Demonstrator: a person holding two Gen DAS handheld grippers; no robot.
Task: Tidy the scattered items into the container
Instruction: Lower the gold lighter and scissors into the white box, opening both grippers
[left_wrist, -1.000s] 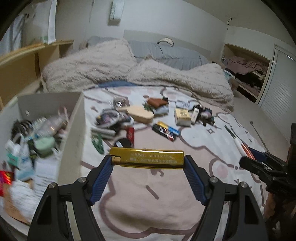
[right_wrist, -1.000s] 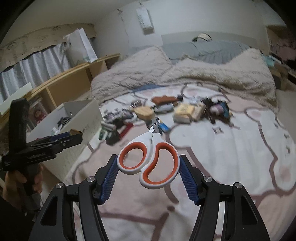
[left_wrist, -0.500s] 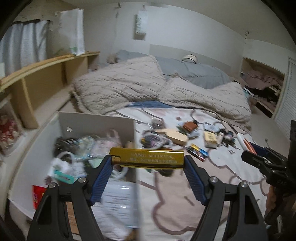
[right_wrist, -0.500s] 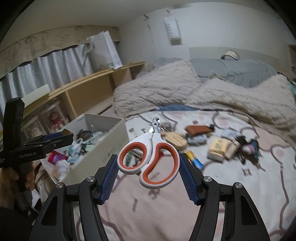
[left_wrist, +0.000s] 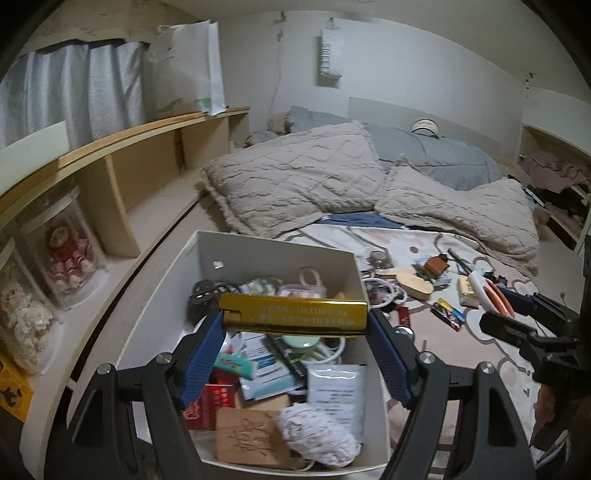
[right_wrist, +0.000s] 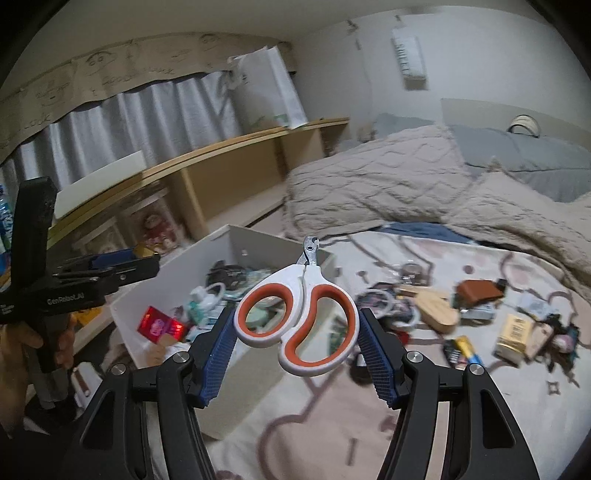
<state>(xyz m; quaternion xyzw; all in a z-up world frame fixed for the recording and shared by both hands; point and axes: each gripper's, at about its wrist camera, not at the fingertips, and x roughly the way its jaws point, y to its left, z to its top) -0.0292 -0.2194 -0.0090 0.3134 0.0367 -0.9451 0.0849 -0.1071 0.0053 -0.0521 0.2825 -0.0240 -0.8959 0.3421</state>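
My left gripper is shut on a gold bar-shaped case and holds it crosswise above the open white box, which is full of small items. My right gripper is shut on white-and-orange nail clippers, held in the air just right of the box. The right gripper also shows in the left wrist view at the right edge. The left gripper shows in the right wrist view, over the box's left side.
Scattered items lie on the patterned bed sheet: a wooden brush, batteries, a yellow packet, a brown pouch. Beige blankets lie behind. A wooden shelf runs along the left.
Both grippers have swung left, away from the scattered items. The left gripper with the gold case now hangs over the box. The right gripper with the clippers has come up beside the box.
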